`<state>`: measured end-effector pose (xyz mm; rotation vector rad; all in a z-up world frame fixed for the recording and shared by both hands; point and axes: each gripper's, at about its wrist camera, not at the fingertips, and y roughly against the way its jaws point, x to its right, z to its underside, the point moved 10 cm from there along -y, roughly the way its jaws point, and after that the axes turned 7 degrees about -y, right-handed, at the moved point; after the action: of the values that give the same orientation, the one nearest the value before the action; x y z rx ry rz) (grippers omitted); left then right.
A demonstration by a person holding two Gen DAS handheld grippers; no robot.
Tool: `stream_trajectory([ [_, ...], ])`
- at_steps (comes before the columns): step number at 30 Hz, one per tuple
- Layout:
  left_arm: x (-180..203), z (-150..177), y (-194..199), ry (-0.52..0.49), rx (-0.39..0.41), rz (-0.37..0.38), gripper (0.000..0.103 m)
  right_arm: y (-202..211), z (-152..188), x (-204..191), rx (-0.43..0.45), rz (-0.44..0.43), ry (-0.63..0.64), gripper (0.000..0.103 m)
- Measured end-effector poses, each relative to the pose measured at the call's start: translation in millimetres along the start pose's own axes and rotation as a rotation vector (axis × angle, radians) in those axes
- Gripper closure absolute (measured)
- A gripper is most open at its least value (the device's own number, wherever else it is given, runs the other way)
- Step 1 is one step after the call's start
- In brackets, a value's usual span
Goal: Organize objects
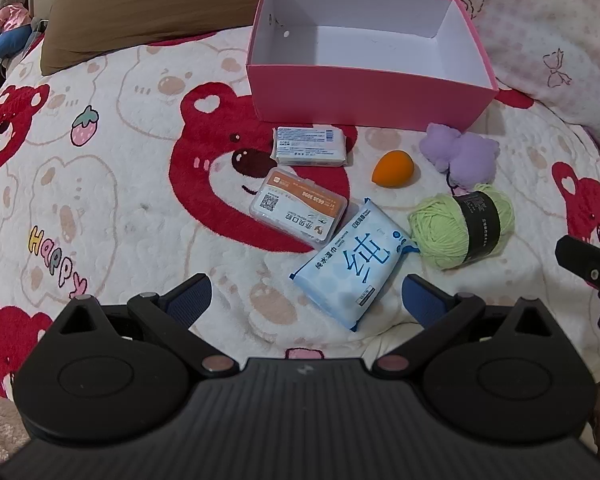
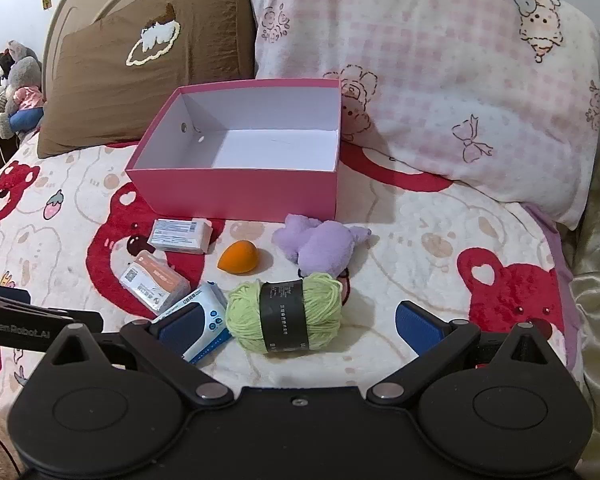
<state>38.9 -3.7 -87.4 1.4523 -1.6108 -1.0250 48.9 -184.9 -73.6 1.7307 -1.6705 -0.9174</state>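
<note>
Left wrist view: pink box (image 1: 364, 88) sat empty at upper centre, white inside; bare blanket (image 1: 100, 200) lower left. Left gripper (image 1: 306, 300) and right gripper (image 2: 296, 320) both spread, holding nothing.

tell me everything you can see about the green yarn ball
The green yarn ball is a small skein of pale lime yarn, soft and loosely wound, wrapped round its middle by a dark paper band with small pale print. It lies on its side on the bear-print blanket, untouched by either gripper. The blue tissue pack sits right beside one end, the purple plush toy just behind it, and the pink box farther back.
</note>
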Motion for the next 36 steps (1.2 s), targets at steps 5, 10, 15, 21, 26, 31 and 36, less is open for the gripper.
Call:
stream_trajectory([
  [5, -2.5, 3.2, -1.4, 0.000, -0.004, -0.001, 0.000, -2.8, 1.4, 0.6, -0.008, 0.005, 0.001, 0.000],
  [10, -3.0, 3.3, -1.9, 0.004, -0.007, -0.005, 0.000, -3.8, 2.7, -1.7, -0.010, 0.003, 0.010, 0.000],
  [15, -4.2, 1.7, -1.9, 0.007, -0.009, -0.006, 0.000, -5.9, 3.7, -0.9, -0.014, 0.007, 0.011, 0.000],
  [21, -5.8, -0.4, -6.7, 0.010, -0.022, -0.004, 0.000, -10.7, 4.8, -0.2, -0.025, 0.019, 0.019, 0.000],
  [26, -5.1, -0.4, -10.6, 0.005, -0.030, -0.007, 0.000, -11.9, 4.8, -0.5, -0.028, 0.022, 0.028, 0.000],
  [31, -5.0, -1.4, -10.5, 0.004, -0.020, -0.012, 0.000, -13.7, 2.2, 1.2, -0.029, 0.026, 0.025, 0.000],
  [36, -6.0, -3.5, -3.0, 0.022, 0.014, -0.008, 0.000, -14.6, 1.5, 1.1, -0.029, 0.027, 0.026, 0.000],
])
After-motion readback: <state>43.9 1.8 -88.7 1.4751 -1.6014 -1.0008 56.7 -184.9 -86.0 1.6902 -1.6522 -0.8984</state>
